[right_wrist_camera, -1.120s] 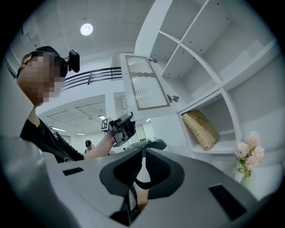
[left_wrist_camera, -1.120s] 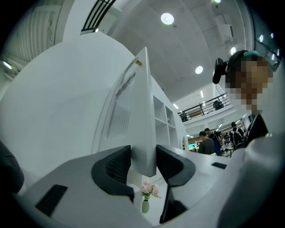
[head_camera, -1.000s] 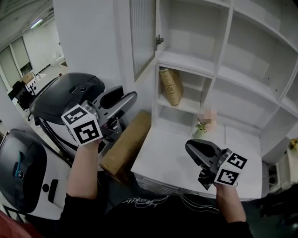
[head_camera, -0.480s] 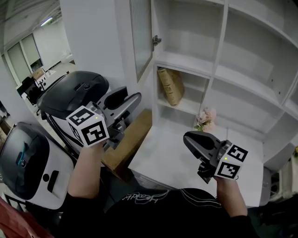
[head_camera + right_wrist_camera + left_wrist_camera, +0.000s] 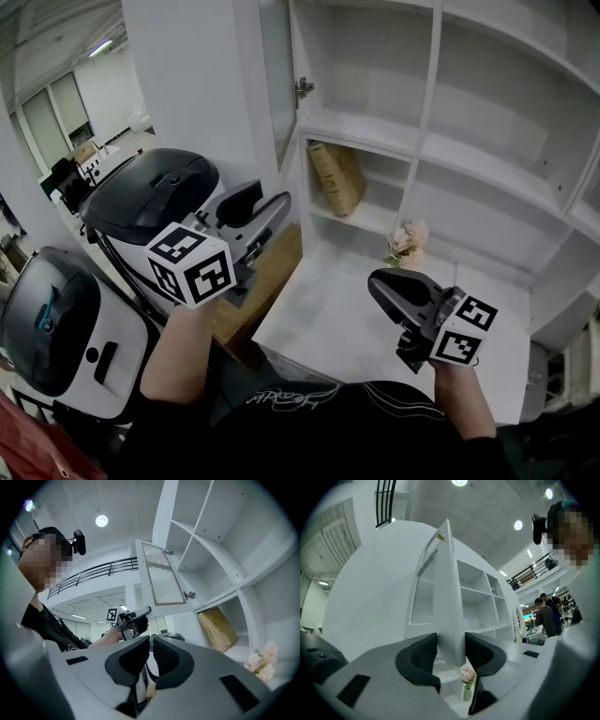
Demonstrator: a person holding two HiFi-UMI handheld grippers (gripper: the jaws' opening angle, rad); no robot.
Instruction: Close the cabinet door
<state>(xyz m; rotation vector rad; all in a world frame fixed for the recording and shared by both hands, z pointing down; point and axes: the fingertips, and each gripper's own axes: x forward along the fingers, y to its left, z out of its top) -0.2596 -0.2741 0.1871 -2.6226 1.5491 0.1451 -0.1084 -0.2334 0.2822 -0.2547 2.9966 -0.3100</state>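
The white cabinet door (image 5: pixel 278 84) with a ribbed glass panel stands swung out from the open shelving, hinged at its right side. My left gripper (image 5: pixel 277 201) reaches up to the door's lower free corner. In the left gripper view the door (image 5: pixel 443 588) fills the gap of that gripper (image 5: pixel 450 651), with a pad on each face. The right gripper view shows the left gripper (image 5: pixel 140 616) at the bottom corner of the door (image 5: pixel 161 573). My right gripper (image 5: pixel 380 286) hovers over the white counter, its jaws (image 5: pixel 151 651) nearly together with nothing between them.
A brown packet (image 5: pixel 336 176) leans on a lower shelf. A small vase of pink flowers (image 5: pixel 405 246) stands on the white counter (image 5: pixel 328 319). Black and white machines (image 5: pixel 150 192) and a brown box (image 5: pixel 267 281) crowd the floor at left. People stand far behind (image 5: pixel 544 616).
My left gripper has moved right, toward the cabinet, and the door's free edge has come with it, so the door looks narrower. The right gripper has shifted only slightly.
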